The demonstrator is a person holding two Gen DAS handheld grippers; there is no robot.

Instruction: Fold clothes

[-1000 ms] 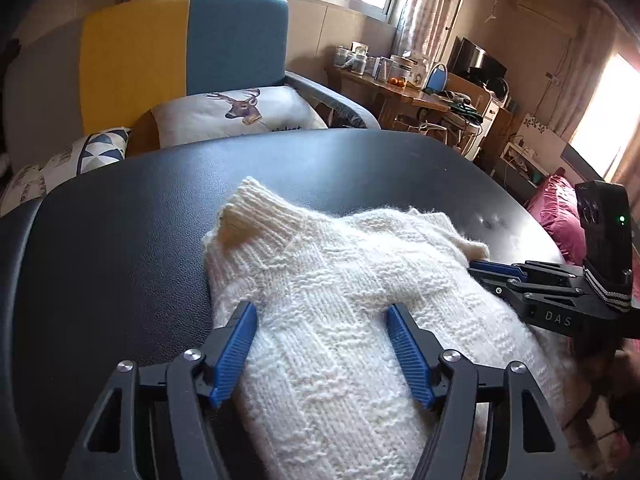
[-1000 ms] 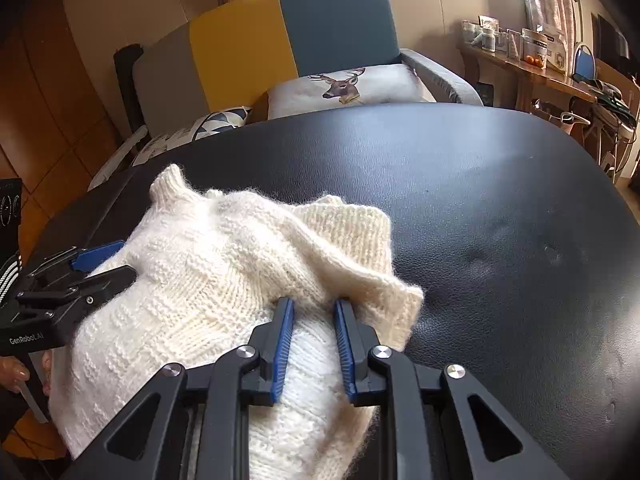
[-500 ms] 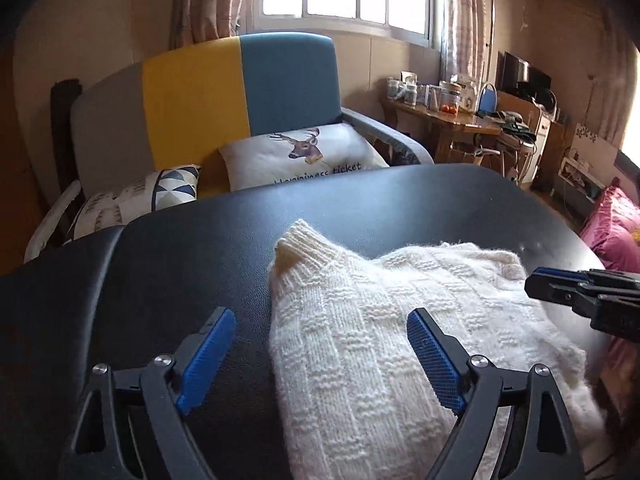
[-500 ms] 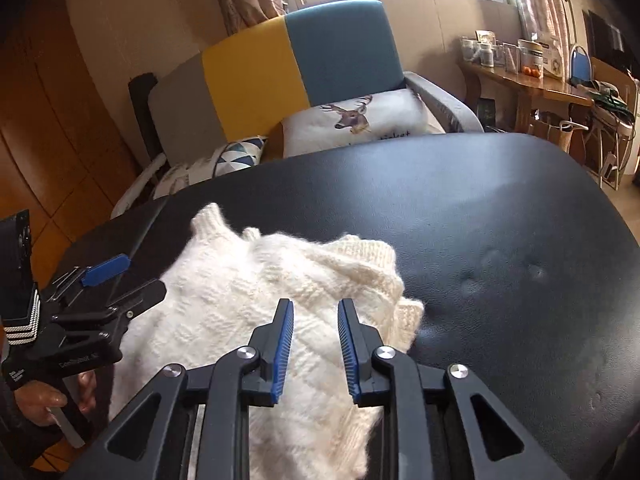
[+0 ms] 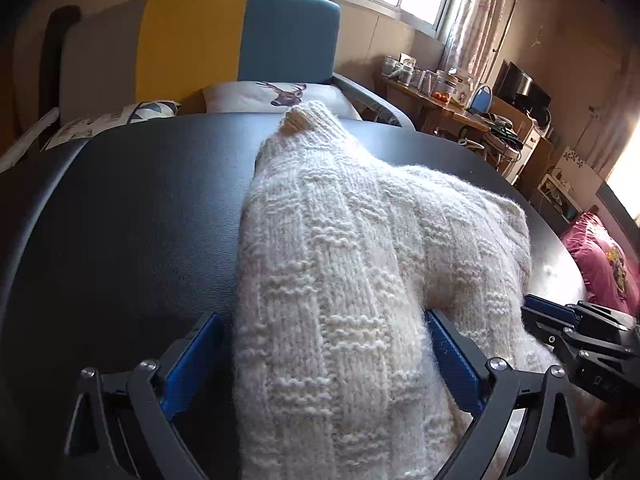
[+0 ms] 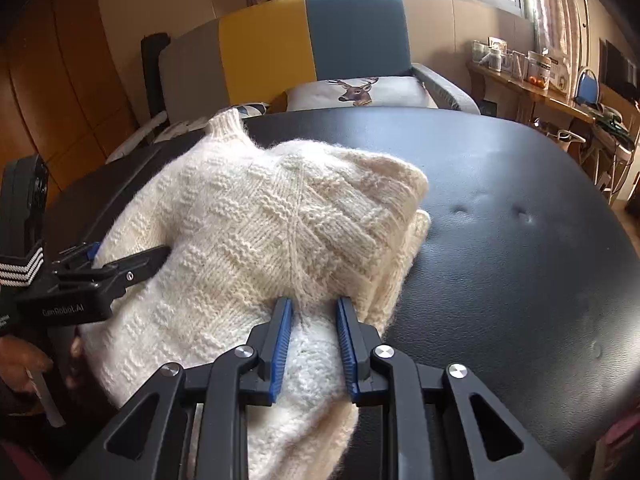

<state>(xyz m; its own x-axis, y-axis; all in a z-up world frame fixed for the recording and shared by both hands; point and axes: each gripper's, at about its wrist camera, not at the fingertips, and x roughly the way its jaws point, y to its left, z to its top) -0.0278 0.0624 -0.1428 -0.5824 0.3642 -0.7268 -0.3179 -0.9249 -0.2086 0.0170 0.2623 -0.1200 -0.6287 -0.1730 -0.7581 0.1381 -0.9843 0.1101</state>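
A cream knitted sweater point(image 5: 352, 264) lies folded in a thick bundle on the black desk point(image 5: 132, 216), its collar pointing toward the far sofa point(image 5: 240, 36). The left gripper point(image 5: 320, 360) straddles the near left fold, jaws opening wide with the knit between them, unpressed. The right gripper point(image 6: 314, 344) has its jaws clenched on the sweater's near right edge.

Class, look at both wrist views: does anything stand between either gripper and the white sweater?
Nothing visible does. The left gripper, jaws opening, straddles the sweater directly. The right gripper already has knit between its pads.
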